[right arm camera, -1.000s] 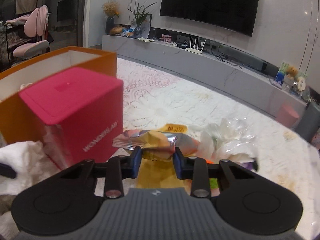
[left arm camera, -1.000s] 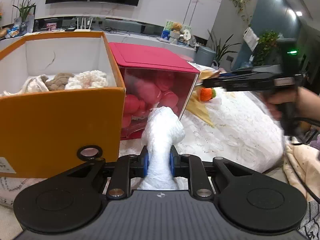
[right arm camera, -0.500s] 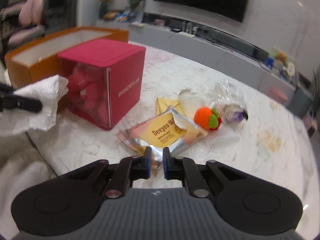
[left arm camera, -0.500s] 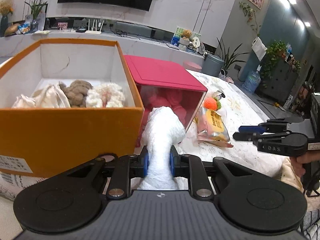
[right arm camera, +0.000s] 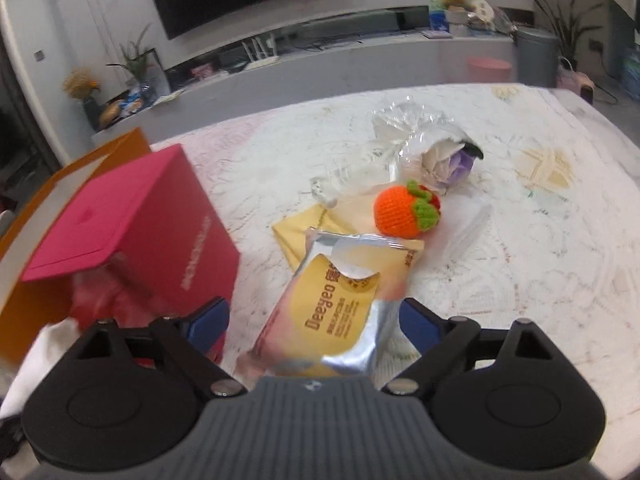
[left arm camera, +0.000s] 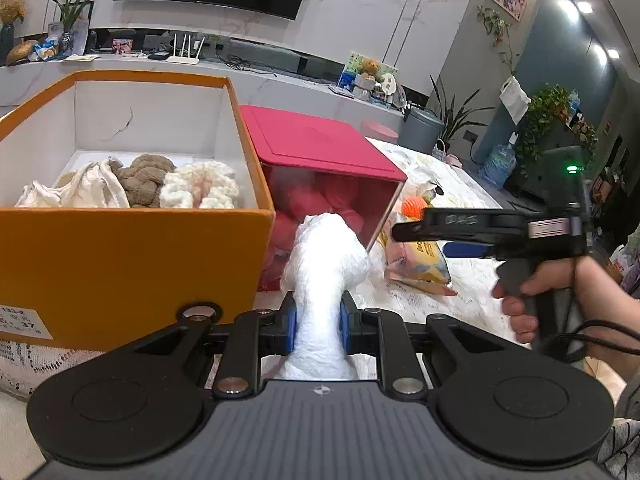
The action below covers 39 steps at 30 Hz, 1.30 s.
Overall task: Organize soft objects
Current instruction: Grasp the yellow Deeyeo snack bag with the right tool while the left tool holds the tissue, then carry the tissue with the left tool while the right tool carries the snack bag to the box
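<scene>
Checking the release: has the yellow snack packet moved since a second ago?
Yes. The snack packet has dropped from between the right gripper fingers onto the tablecloth beside the red box; fingers just opened.

My left gripper (left arm camera: 318, 322) is matte black: two round side discs, slim linkage arms with silver screw heads, blue pads (left arm camera: 291, 328) on the fingers, and a ribbed grey body carrying a small crosshair mark. The right gripper (right arm camera: 314, 318) has the same build, with blue pads (right arm camera: 208, 320). Seen from the left camera, it has a pistol handle, a green light on top, faint lettering along one finger and a black cable trailing below my hand (left arm camera: 532, 300).
</scene>
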Available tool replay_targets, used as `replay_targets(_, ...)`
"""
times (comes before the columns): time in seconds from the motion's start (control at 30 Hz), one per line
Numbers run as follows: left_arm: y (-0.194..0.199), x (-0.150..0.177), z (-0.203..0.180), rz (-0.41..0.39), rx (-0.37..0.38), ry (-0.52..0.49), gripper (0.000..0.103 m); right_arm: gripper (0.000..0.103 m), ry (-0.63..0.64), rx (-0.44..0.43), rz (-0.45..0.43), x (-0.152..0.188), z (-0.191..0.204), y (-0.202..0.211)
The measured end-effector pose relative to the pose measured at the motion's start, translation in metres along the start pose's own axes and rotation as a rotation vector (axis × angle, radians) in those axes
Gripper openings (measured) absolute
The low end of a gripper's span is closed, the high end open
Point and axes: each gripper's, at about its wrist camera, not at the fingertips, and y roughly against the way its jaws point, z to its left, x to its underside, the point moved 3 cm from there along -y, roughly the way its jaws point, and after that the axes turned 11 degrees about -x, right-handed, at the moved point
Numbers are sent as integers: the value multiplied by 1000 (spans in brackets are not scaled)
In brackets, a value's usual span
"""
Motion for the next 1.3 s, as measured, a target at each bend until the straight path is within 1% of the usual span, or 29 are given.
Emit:
replay_targets(0.07,-1,1,3,-6,2,19,22,90,14,25,10,-1,5,-11)
replay_targets(0.13,-1,2,8,2,10,37,22,91,48,63,-11,-1,13,-17)
replay_targets(0.17,-1,2,9,6,14,42,22,92,64,76,-6,-1,15,-22)
replay_targets(0.27,0,-1,11,1,22,54,22,96,116,118,24,1,18,-35)
replay_targets(0.33,3,-2,11,-6,27,59,22,95,156,160,44,6,21,-40)
replay_targets(0.4,4,-3,11,-9,32,65,22,94,158,187,71,11,17,-47)
replay_targets(0.47,3,-3,10,-6,37,67,22,89,157,193,70,15,13,-49)
replay_targets(0.5,3,-2,10,-4,40,66,22,78,158,195,52,15,11,-47)
replay_targets(0.53,3,-2,9,-2,41,63,22,73,164,205,38,14,10,-43)
replay_targets(0.6,2,-2,7,-1,42,55,22,65,161,197,42,12,7,-38)
replay_targets(0.7,4,-2,4,-8,46,46,22,61,157,188,53,8,4,-29)
replay_targets(0.83,4,-4,3,-16,43,39,22,61,123,169,34,2,-3,-2)
replay_targets(1.0,7,-4,-2,-7,51,22,22,61,126,160,-27,-3,-5,39)
replay_targets(1.17,19,-11,-12,-42,105,-2,22,61,123,105,-17,6,-4,60)
replay_targets(1.3,22,-12,-22,-60,140,-27,22,61,126,70,-24,19,5,67)
